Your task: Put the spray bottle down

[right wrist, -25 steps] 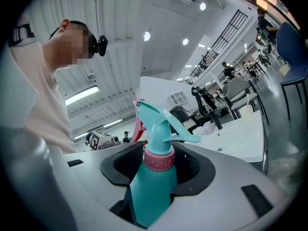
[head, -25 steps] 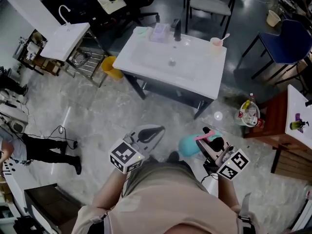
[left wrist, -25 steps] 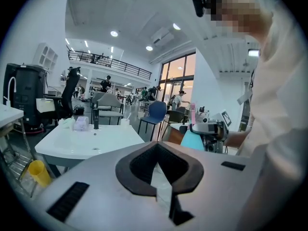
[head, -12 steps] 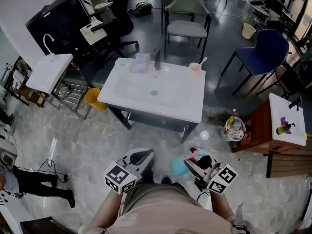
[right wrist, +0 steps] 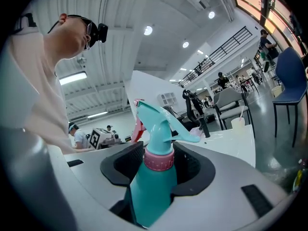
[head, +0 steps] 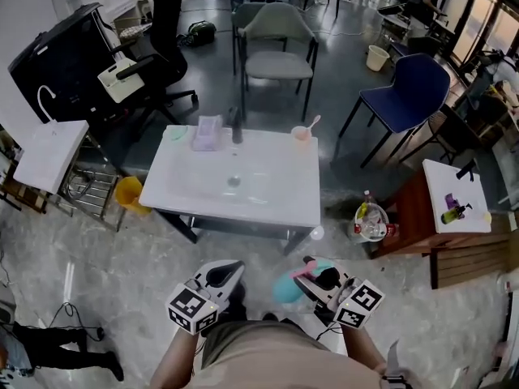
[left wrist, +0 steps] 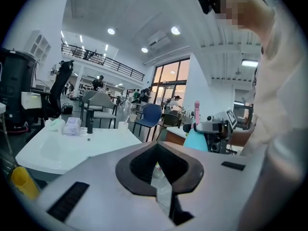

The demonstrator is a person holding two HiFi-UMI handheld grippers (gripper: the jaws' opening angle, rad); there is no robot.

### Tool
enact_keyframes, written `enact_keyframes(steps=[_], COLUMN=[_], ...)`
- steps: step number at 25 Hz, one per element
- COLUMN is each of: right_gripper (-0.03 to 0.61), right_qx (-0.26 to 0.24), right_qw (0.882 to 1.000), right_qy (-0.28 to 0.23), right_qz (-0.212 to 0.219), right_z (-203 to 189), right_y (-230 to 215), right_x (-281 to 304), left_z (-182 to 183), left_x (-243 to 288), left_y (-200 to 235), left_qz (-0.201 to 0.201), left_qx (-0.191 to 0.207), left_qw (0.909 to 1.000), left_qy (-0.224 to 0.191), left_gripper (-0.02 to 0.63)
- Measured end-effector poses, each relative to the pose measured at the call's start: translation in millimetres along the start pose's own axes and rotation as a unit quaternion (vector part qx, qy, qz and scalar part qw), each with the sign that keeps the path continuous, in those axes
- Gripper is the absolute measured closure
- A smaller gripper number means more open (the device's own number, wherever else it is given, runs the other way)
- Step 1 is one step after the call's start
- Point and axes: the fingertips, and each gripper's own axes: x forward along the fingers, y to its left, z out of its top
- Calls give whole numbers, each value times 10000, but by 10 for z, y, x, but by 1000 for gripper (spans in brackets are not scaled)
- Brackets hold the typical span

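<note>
Bottle: teal plastic spray bottle (right wrist: 153,191) with a smooth rounded body, a ribbed pink collar and a teal trigger head. It hangs in the air in front of the person's body, above the floor and short of the surface.
Right claw: right claw (right wrist: 157,166) is spread wide and pinching the spray bottle. Its dark ridged pads press on the body just under the collar, and its shell is matte grey.
Left claw: left claw (left wrist: 158,166) is pressed together with nothing in it. Its notched dark pads leave a diamond-shaped hollow.
Surface: white glossy washstand surface (head: 268,205) with a shallow moulded basin, on dark legs. It is ahead of both claws and well apart from them.
On the surface: black tap (head: 236,126), pale pink cup (head: 302,134) with a stick in it and lilac box (head: 207,133), all along the far edge.
Change: a second ago the surface sat higher in the head view. Now it is nearer the middle, and the grey chair (head: 276,43) and blue chair (head: 399,87) behind it show in full. The grip on the spray bottle is unchanged.
Around: grey veined marble floor (head: 122,250). A yellow bin (head: 130,194) is at the surface's left, a basket of bottles (head: 369,221) is on the floor by its right corner, and a wooden side table (head: 409,217) is further right.
In the way: open floor lies between the claws and the surface's near edge. The basket stands off to the right of that stretch.
</note>
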Motion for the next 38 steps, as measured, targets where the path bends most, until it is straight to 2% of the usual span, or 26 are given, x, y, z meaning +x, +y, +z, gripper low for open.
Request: enact_keyframes(steps=[8,14,24,30,38], right_gripper=[387,387,387,387,387], right_qx=[-147,-282,-263,-431,-623], right_qw=[9998,9995,9988,9974,9939], right_qy=[71,37,135,225,253], right_qz=[-114,-134,-396,-531,-872], right_z=[86,213,245,303,406], right_y=[-143,-245,-472,-596,-768], right_x=[303,543,699,895,1205], left_z=[32,193,199,182,166], left_x=[17,93,228,250,203], left_y=[343,601,765,922,1300], left_qz=[-23,-94,-225,-287,-300], left_qx=[-101,-147,-203,-310,-454], left_qw=[9999,9996,9995,9991,9985], left_qy=[-52,-203,-93,-67,-113], left_gripper=[606,606,606,606,606])
